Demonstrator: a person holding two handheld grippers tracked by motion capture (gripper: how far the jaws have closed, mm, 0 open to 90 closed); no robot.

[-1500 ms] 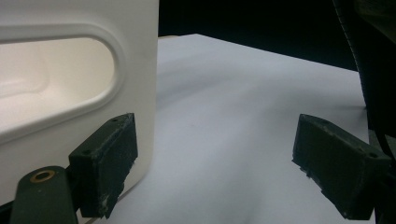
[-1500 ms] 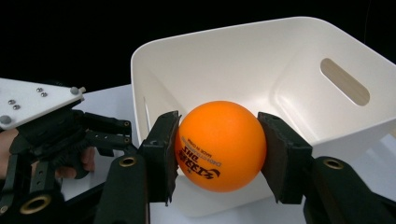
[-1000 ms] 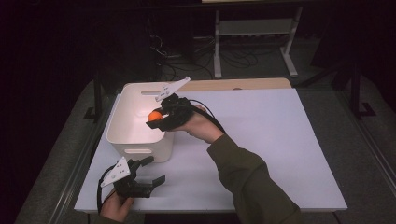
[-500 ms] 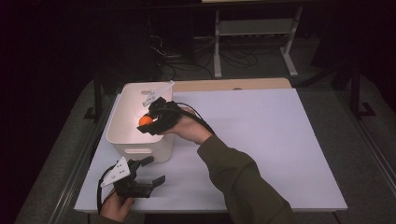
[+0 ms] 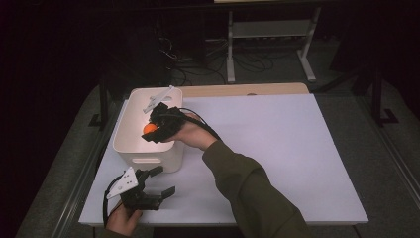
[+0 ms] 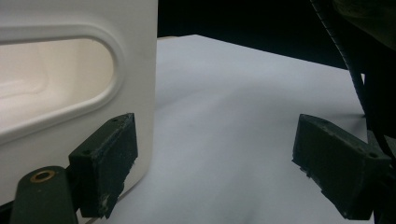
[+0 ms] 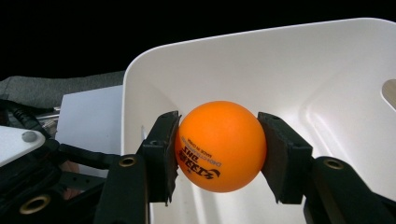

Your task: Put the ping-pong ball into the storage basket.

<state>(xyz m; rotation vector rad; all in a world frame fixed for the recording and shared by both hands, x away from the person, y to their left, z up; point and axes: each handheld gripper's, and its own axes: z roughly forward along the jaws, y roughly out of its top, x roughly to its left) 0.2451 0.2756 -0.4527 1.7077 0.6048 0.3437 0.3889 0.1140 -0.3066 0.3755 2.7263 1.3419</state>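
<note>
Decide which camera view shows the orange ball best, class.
The right gripper view: the orange ball sits large, its print legible, clamped by the right gripper. The high view gives a small orange spot above the white bin.

Room dark, background near black. Overhead light on white counter (image 5: 277, 148); bin (image 5: 130, 148) interior glows, slightly overexposed. Close-up pads (image 6: 105, 163) soft-focused, grainy.

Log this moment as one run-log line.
right hand-held gripper: shut on orange ball, over white bin | left hand-held gripper: open, on table beside bin | ball: not released
</note>
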